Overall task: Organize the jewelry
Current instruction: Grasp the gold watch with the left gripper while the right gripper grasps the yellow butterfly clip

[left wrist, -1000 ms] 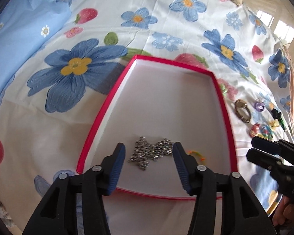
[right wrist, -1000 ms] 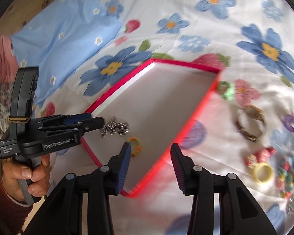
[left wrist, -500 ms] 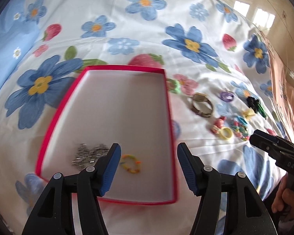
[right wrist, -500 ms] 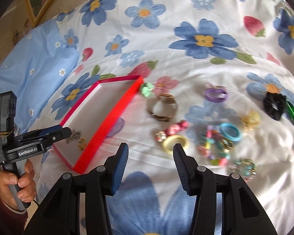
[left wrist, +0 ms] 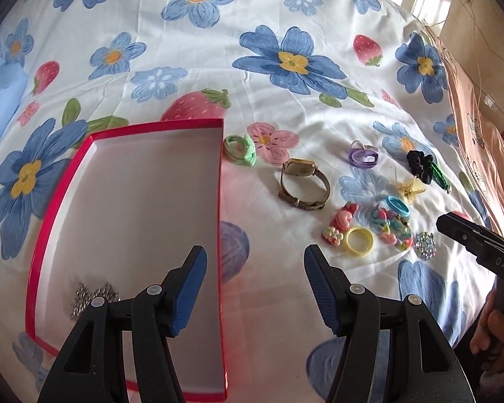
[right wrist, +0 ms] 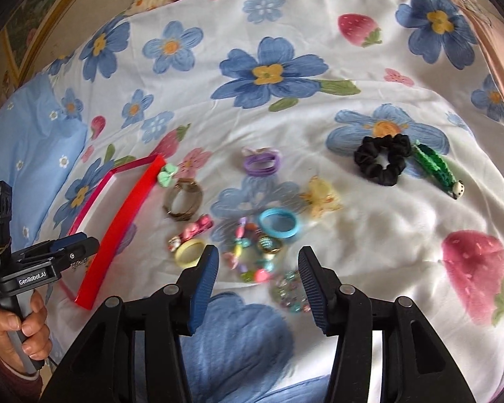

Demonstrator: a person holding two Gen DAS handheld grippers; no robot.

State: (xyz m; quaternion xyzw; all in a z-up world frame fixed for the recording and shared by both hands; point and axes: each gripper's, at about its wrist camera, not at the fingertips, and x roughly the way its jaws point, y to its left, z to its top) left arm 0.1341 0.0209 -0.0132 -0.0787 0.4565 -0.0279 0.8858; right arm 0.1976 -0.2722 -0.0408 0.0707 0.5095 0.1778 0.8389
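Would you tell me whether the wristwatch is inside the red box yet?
Not yet: the wristwatch lies on the bedsheet, outside the red box.

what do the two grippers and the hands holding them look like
Both grippers are black plastic with two fingers faced in ribbed blue pads and silver rivets at the joints. The left gripper carries white "GenRobot.AI" lettering and a rubber band around its upright body, on a grey handle. The right gripper shows the letters "DAS". The left hand is bare, with a dark red sleeve cuff.
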